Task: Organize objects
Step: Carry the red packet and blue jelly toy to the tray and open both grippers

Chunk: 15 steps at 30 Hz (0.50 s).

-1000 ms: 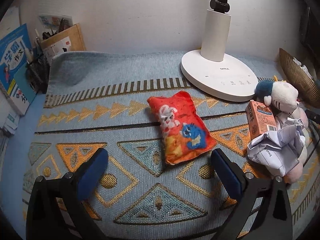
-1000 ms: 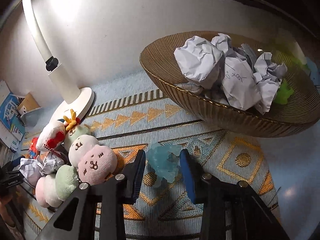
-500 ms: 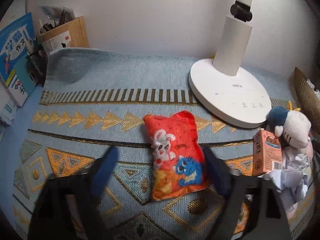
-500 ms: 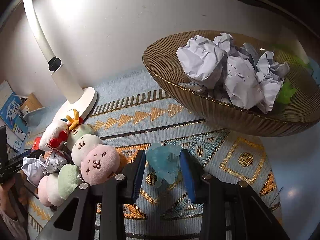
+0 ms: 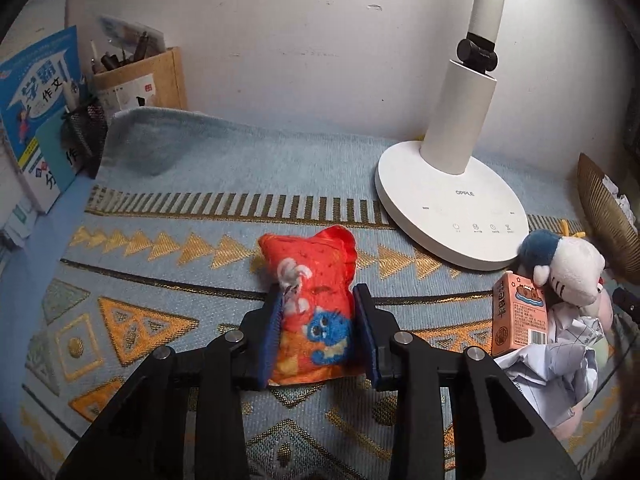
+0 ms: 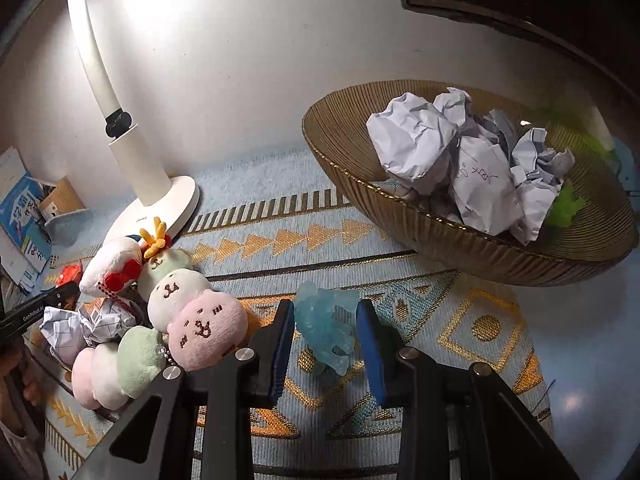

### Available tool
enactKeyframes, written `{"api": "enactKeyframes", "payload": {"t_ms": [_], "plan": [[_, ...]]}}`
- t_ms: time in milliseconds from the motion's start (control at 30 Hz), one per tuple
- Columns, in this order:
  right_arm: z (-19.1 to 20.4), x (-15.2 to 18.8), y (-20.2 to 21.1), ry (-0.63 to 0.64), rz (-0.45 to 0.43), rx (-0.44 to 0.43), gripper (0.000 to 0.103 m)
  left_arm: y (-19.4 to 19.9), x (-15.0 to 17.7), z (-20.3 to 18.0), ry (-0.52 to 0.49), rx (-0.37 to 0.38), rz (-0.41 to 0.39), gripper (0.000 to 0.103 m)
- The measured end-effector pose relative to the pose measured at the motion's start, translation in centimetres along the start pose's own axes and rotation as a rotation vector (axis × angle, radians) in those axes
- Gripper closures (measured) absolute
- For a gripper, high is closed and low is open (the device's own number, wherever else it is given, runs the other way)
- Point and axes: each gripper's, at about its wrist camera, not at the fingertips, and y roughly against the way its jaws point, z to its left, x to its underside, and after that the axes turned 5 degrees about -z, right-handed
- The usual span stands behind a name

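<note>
The left gripper (image 5: 316,332) has its two blue pads pressed against both flanks of the red plush pouch (image 5: 310,304), which lies on the patterned mat (image 5: 160,220) with its top end poking out beyond the fingertips; this looks like the grasping step, just ahead of a lift. Beyond and to the right of those fingers stand the white lamp base (image 5: 452,216) and an orange carton (image 5: 518,316). The right gripper (image 6: 326,344) holds a pale blue translucent toy (image 6: 326,324) between its pads, the left pad touching it, while a sliver of gap shows on the right, so whether it is truly clamped I cannot tell. Ahead and right of these fingers sits the woven bowl (image 6: 352,152) of crumpled paper (image 6: 412,148), a likely drop-off calling for a lift clear of its rim.
</note>
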Motion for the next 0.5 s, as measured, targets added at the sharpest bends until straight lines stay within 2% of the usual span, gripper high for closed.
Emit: {"api": "enactKeyframes", "payload": {"t_ms": [167,267,367,500], "plan": [[-0.4,0.1,1.9,-0.01,-0.092,-0.058,0.072,2.1,0.1,0.0,0.001,0.011,-0.099,0.073],[-1.4,0.6,3.1,-0.069,-0.095,-0.136,0.072,3.5,0.1,-0.3,-0.009,0.0,-0.149,0.073],[-2.2,0.0,4.6,-0.126,-0.116,-0.199,0.072,5.0,-0.6,-1.3,-0.015,0.029,-0.186,0.073],[-3.0,-2.4,7.4,-0.102,-0.173,-0.187,0.072,6.8,-3.4,-5.1,-0.061,0.104,-0.235,0.074]]}}
